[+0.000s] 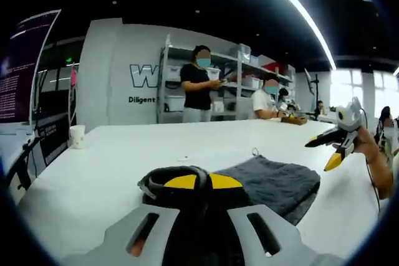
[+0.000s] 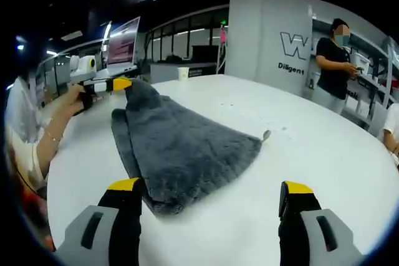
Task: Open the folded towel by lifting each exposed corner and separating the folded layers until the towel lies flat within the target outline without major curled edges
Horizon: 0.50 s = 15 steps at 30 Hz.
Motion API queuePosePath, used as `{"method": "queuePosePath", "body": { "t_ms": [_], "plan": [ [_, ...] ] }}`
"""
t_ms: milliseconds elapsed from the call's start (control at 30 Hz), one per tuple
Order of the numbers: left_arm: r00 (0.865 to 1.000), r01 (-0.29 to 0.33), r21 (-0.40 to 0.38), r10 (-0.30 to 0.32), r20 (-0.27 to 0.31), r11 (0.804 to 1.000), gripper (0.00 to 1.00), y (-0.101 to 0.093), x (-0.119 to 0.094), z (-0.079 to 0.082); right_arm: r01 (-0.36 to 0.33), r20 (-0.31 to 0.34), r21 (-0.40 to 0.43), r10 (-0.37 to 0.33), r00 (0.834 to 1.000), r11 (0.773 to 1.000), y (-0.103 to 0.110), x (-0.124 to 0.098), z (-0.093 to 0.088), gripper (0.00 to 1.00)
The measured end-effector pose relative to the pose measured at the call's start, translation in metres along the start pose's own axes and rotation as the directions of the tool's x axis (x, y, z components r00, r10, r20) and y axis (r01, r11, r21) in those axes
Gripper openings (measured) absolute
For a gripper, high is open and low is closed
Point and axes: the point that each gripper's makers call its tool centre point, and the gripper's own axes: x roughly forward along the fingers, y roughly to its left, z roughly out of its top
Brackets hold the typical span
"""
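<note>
The room is a large, dim hall with a black ceiling crossed by a bright light strip [image 1: 293,4], a grey wall [image 1: 118,73] bearing big white letters, metal shelving [image 1: 230,85] stacked with boxes, and glass partitions [image 2: 187,45] farther back. A person in black [image 1: 198,85] stands by the shelving, and another person [image 1: 263,99] sits at the far edge of the counter.

The white counter [image 2: 312,147] spreads wide and smooth, mostly bare. On it lies the dark grey towel [image 2: 181,147], folded in layers, with a small hanging loop [image 2: 266,134] at one corner; in the left gripper view the towel [image 1: 274,185] lies just ahead and to the right of that view's own fingers.

The right gripper [image 2: 209,194] hovers over the near edge of the towel, its yellow-tipped fingers [image 2: 123,186] wide apart with nothing between them. The left gripper [image 2: 121,83], seen from the right gripper view, has its fingers pinched on the towel's far corner, which is raised off the counter. A small paper cup [image 1: 76,136] stands near the far-left rim of the counter
</note>
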Motion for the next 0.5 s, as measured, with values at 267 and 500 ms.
{"method": "queuePosePath", "body": {
  "t_ms": [267,500],
  "plan": [
    [0.989,0.147,0.045,-0.147,0.003,0.988,0.03,-0.07,0.041,0.025,-0.036,0.007,-0.028,0.037,0.999,0.999,0.01,-0.003,0.005,0.92],
    [0.969,0.248,0.045,-0.247,-0.02,0.968,0.03,-0.128,0.075,0.022,-0.056,0.016,-0.035,0.057,0.998,0.998,0.011,-0.006,0.007,0.91]
  ]
}}
